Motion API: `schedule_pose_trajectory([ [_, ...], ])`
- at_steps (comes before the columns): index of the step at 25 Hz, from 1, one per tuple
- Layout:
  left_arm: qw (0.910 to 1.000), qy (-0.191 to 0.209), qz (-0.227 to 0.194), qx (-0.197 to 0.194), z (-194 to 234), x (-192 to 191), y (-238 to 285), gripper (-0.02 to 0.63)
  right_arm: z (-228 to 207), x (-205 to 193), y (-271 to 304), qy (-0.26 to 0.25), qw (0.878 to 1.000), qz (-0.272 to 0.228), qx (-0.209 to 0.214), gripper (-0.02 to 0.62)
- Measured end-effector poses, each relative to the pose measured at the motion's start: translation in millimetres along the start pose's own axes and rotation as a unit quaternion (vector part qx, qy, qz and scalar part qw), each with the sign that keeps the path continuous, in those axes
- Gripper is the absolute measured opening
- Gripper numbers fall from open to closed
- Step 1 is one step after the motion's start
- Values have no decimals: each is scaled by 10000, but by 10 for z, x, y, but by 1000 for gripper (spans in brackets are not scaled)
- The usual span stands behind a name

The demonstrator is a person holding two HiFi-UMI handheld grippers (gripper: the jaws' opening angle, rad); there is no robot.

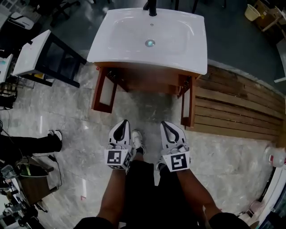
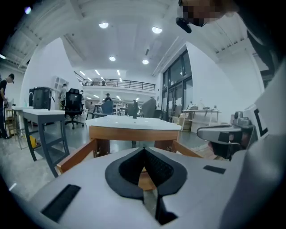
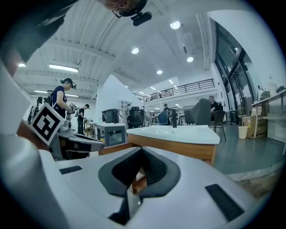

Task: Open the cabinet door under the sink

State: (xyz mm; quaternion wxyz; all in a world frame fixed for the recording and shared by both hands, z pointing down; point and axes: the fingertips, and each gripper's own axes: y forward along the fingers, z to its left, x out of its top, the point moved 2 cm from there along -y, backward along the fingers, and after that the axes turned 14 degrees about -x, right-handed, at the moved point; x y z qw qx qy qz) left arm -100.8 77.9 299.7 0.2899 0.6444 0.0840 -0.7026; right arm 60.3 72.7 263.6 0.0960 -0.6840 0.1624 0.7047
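A white sink with a dark tap tops a wooden cabinet. Both cabinet doors stand swung outward: the left door and the right door. My left gripper and right gripper hover side by side in front of the cabinet, well back from the doors and touching nothing. Each is shut with nothing between its pads. In the left gripper view the left gripper points at the sink. The right gripper likewise faces the sink.
Wooden decking lies right of the cabinet. A white-topped dark table stands at the left, with another person's shoe and cluttered gear lower left. My own legs and shoes are below the grippers on the marble floor.
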Motion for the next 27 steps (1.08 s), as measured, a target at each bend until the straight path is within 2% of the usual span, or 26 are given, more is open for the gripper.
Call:
schedule_pose_trajectory([
  [6,9993,333,154,-16,-416,405,-332,21,-120,518,-475,-126,9999,-95,67,23],
  [12,9994,256,-64,-205,-654,820,-588,21,-84,902,-710,-50,9997,-230,50,24],
  [22,9968,379,-214,-668,-726,1048,-1039,21,244,1378,-941,-115,9981,-540,-269,23],
  [27,9945,569,-170,-863,-765,1057,-1404,21,526,1472,-1143,153,9986,-286,-420,25],
])
